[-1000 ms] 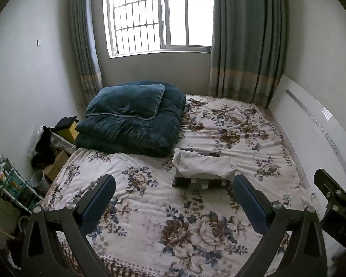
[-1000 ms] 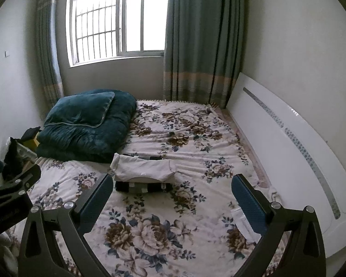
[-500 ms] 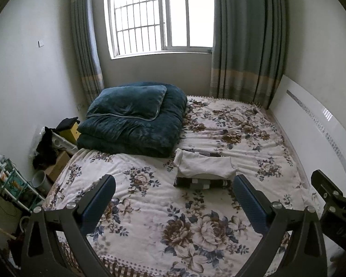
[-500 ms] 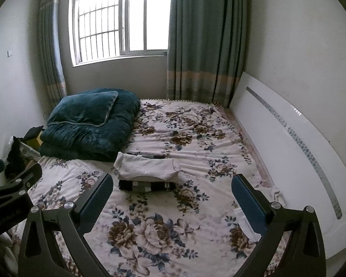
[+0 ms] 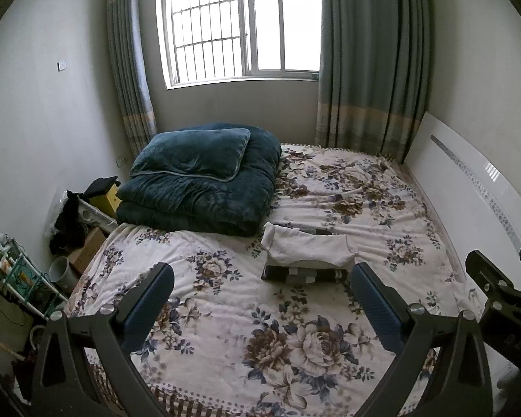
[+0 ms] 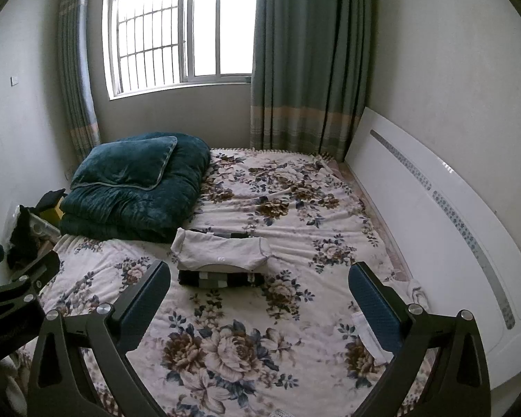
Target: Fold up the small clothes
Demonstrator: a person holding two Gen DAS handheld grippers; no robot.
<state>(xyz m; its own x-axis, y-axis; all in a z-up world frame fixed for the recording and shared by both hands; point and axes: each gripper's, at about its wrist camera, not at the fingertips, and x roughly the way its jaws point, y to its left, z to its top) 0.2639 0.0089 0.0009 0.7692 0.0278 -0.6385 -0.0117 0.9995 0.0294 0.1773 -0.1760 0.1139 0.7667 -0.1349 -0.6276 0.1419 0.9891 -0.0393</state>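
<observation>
A folded white baby garment (image 5: 309,251) lies on top of a folded dark striped piece (image 5: 304,274) in the middle of the floral bed (image 5: 225,312); the stack also shows in the right wrist view (image 6: 222,251). My left gripper (image 5: 260,305) is open and empty, held above the bed well short of the stack. My right gripper (image 6: 258,305) is open and empty, also above the bed in front of the stack. A small white cloth (image 6: 368,337) lies by the bed's right edge near the right gripper's right finger.
A folded dark green quilt with a pillow (image 5: 205,180) fills the bed's far left. A white headboard (image 6: 434,215) runs along the right. Boxes, dark clothes and a small rack (image 5: 21,278) stand on the floor at the left.
Both grippers have drawn back and risen slightly from the stack; more of the room shows. Both stay open and empty.
</observation>
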